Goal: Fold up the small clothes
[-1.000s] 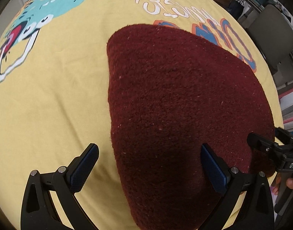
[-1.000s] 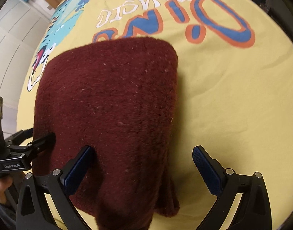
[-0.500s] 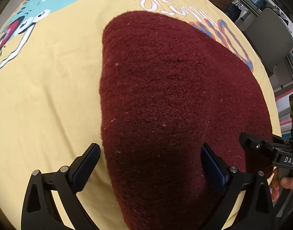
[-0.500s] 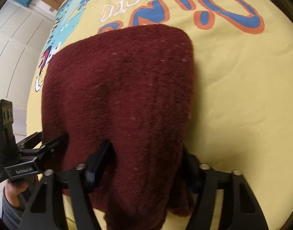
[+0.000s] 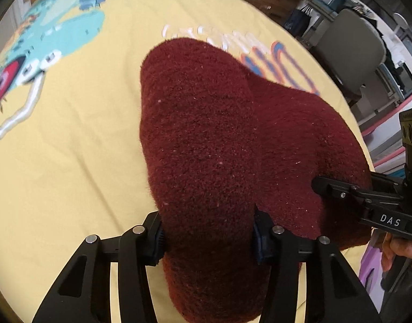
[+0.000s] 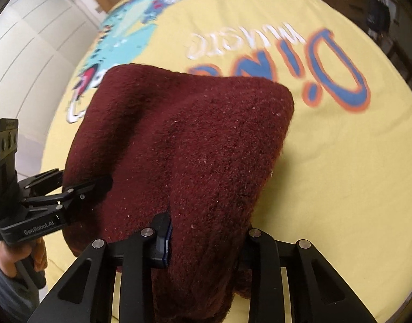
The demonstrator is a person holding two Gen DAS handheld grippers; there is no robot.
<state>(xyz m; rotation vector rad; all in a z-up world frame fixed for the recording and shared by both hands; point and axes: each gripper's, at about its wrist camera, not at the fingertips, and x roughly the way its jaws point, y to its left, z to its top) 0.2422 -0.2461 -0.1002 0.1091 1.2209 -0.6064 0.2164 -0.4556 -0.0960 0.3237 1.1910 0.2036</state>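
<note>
A dark red fleece garment [image 5: 206,140] lies on a yellow cloth with a dinosaur print [image 5: 66,161]. My left gripper [image 5: 207,235] is shut on the garment's near left edge, which bunches up between its fingers. My right gripper [image 6: 206,235] is shut on the near right edge of the same garment [image 6: 195,140]. The near edge is lifted off the cloth, and the far edge rests on it. Each gripper shows in the other's view: the right one in the left wrist view [image 5: 367,199], the left one in the right wrist view [image 6: 58,196].
The yellow cloth [image 6: 340,175] carries blue and orange lettering [image 6: 335,72] and a teal dinosaur [image 5: 58,27]. A grey chair [image 5: 351,51] and shelves stand beyond the table's right edge. White cabinet doors [image 6: 31,43] are at the left.
Both grippers have closed on the garment's near edge, the right one first, the left one in the last half second. The near edge has risen off the cloth and bunched.
</note>
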